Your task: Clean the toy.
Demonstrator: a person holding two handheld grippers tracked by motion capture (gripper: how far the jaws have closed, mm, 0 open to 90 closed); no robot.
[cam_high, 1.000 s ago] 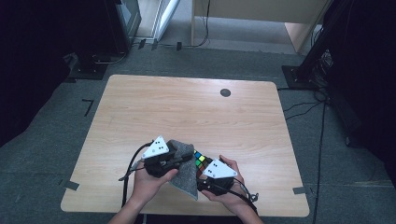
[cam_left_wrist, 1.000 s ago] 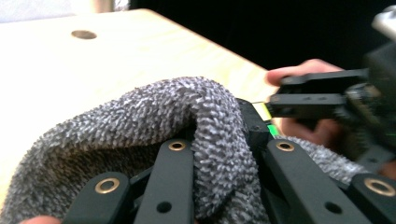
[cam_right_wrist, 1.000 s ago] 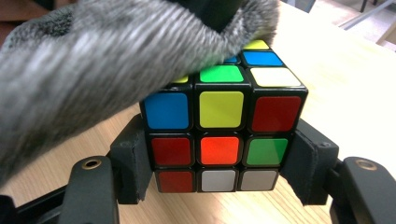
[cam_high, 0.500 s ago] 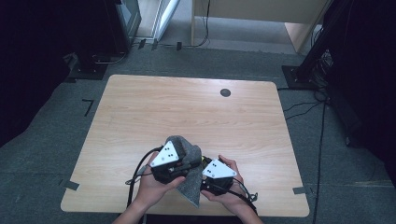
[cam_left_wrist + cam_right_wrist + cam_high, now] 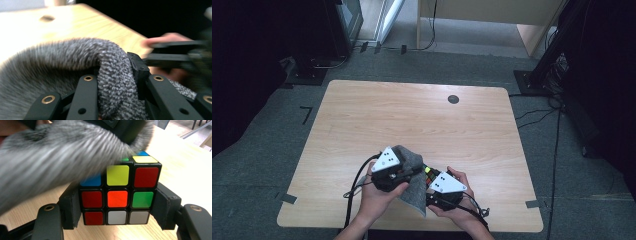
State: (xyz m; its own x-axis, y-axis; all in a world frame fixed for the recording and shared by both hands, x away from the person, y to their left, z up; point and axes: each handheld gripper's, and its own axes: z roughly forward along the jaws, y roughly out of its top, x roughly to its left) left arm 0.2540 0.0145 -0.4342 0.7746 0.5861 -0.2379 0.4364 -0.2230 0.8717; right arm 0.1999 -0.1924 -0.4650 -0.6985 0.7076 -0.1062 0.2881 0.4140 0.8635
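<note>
Since a second ago the left claw, pinching the grey cloth with jaws just easing, has swept onto the puzzle cube clamped in the right claw, so wiping looks underway, not finished.

No readable text, label, brand or number in any view. Grey three-cornered plates on grippers carry small dark dots, no legible marks. Cube stickers plain colours, no print. Cloth and table surface bear no writing.
</note>
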